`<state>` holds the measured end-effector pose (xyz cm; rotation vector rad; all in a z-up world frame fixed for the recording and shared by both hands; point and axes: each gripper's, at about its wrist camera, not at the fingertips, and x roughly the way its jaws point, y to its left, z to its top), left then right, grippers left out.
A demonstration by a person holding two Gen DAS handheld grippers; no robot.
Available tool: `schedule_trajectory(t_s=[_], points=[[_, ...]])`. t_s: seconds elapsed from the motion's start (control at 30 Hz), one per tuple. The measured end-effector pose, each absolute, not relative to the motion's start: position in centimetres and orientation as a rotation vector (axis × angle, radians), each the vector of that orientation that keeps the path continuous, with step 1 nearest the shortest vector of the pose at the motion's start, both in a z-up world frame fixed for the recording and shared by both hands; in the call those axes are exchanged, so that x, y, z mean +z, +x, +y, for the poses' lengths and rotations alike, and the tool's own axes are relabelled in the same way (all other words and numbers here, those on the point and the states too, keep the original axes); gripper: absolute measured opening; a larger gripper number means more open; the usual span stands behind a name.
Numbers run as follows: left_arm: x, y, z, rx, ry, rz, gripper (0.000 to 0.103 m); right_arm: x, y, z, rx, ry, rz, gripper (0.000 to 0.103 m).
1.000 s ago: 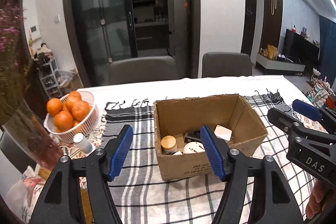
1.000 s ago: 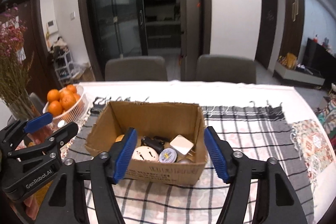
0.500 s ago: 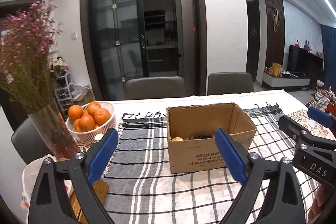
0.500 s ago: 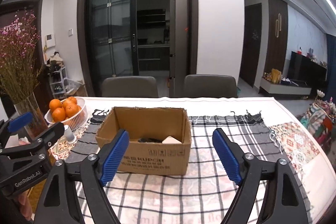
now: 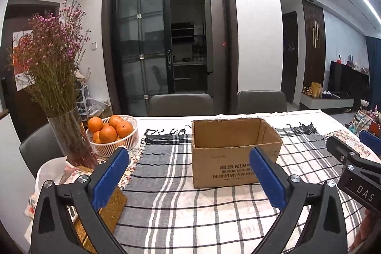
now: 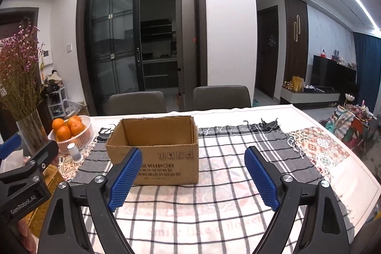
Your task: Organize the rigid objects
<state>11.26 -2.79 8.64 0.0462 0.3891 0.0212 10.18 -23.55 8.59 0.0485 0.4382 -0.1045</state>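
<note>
While one cardboard box (image 5: 234,154) sits on the cloth (image 6: 214,201), two tongs — left (image 5: 188,179), right (image 6: 194,179) — gape empty.

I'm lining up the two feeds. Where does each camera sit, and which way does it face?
Left wrist: on the left gripper, looking level along its open blue fingers across the table at the box; the right gripper shows at its right edge.
Right wrist: on the right gripper, facing the same way, fingers open; the left gripper shows at its left edge.
Shared: the box, the basket of oranges, the vase, the checked cloth and the glass doors.
</note>
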Motion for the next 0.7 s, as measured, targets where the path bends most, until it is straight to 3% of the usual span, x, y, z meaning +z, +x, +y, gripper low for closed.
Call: schedule_trajectory(t_s=[0.7], points=[[8.1, 7.7, -2.3, 0.031, 0.019, 0.368, 0.103, 8.2, 6.7, -23.6, -0.108, 0.057, 0.42, 0.089]])
